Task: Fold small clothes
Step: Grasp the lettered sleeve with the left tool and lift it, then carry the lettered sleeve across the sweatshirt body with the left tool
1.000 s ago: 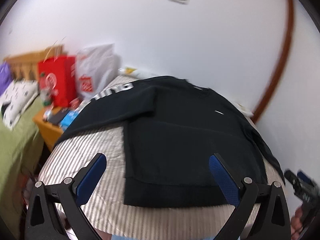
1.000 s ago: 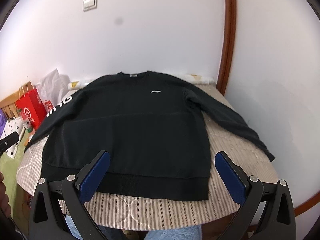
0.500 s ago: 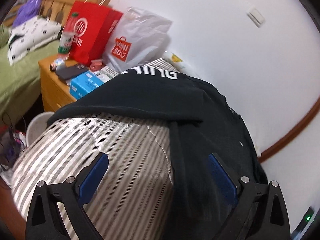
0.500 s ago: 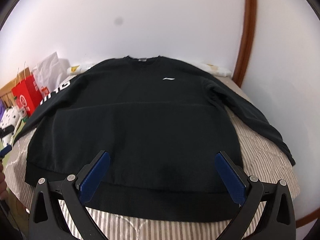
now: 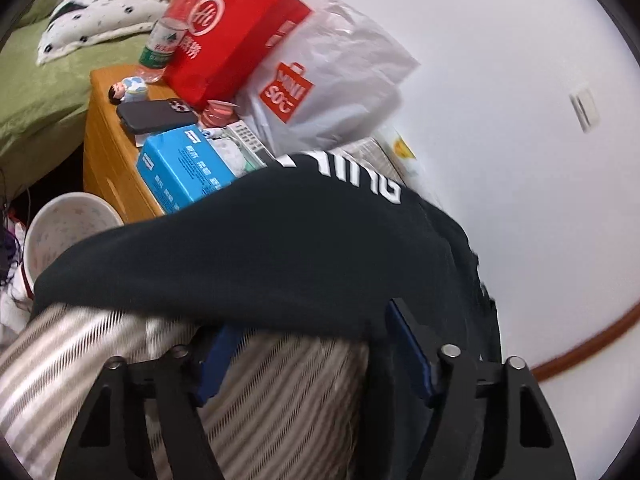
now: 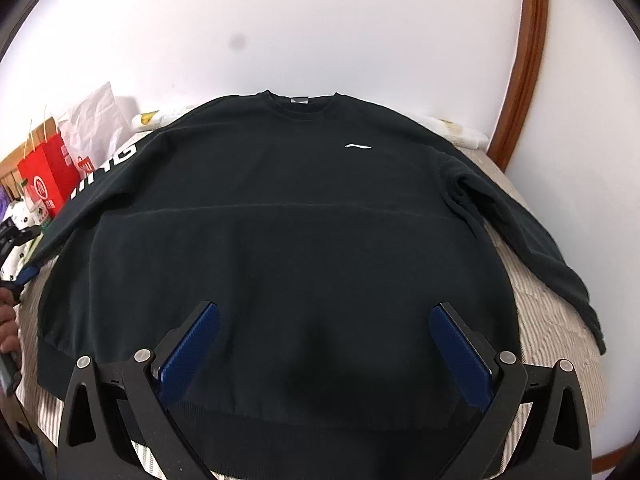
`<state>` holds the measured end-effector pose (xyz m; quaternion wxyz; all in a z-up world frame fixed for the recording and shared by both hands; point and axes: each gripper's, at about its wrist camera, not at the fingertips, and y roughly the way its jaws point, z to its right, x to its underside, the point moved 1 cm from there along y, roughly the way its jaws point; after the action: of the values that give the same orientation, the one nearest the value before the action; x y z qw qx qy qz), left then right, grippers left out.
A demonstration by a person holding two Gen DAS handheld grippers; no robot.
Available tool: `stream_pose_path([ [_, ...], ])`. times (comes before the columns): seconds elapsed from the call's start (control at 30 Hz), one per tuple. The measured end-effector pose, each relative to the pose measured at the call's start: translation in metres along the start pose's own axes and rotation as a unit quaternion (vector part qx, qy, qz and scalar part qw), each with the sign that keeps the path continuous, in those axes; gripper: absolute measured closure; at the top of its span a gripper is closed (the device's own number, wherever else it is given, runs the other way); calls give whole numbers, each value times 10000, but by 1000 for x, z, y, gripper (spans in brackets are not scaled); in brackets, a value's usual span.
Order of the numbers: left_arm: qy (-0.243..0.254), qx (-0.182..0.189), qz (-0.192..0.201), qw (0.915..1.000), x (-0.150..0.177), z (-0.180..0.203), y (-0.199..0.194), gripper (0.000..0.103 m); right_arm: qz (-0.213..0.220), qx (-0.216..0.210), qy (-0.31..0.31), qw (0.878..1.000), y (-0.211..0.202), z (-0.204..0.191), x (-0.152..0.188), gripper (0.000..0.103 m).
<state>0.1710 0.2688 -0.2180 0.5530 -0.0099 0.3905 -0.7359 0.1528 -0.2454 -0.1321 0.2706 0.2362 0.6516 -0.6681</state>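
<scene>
Black sweatshirt (image 6: 288,240): I see it spread flat, front up, on the striped cover (image 6: 560,344), neck toward the wall, a small white logo on the chest.
Sleeves: my right-hand view shows one sleeve (image 6: 532,240) angled down toward the cover's right edge; the other, with white lettering (image 5: 360,180), runs toward the bedside clutter.
Left gripper (image 5: 312,344): I have it low at the lettered sleeve's lower edge. Its jaws have just been closing and stand partly apart; the sleeve edge lies across the fingertips, but I cannot tell if the pads press on cloth.
Right gripper (image 6: 324,344): it hovers over the lower body of the sweatshirt near the hem, jaws wide apart, nothing between the pads.
Hand (image 6: 8,320): I catch it at the left border of the right-hand view, holding the other tool.
Bedside table (image 5: 108,152): it carries a red bag (image 5: 236,32), a white bag (image 5: 332,92), a blue box (image 5: 184,168), a phone (image 5: 156,114) and a bottle (image 5: 162,46).
Bucket (image 5: 68,228): white, beside the table, below the sleeve's cuff.
</scene>
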Motion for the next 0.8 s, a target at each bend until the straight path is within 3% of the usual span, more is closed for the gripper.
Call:
stream_pose_path([
  [0.1,-207,-246,147,9994,-14,-4,8,58,-62,13,31,10000,11,5,-6,0],
  [0.17,-207,-536,247,9980,-21,-3,10,83,-107,46,53,9999,18,9,-8,0],
  [0.23,-53,-809,504,9954,-28,4,4,90,-140,71,113,9998,24,16,-9,0],
  [0.33,486,-846,757,9923,-36,34,-6,93,-175,73,183,9997,30,26,-7,0],
  [0.47,1157,-547,890,9878,-39,88,-14,96,-165,44,195,9997,35,39,-7,0],
  [0.63,2236,-152,873,9707,-21,178,-12,96,-12,15,309,9995,30,58,-8,0],
  [0.8,3357,250,448,9406,33,262,18,96,81,41,551,9984,24,82,-5,0],
])
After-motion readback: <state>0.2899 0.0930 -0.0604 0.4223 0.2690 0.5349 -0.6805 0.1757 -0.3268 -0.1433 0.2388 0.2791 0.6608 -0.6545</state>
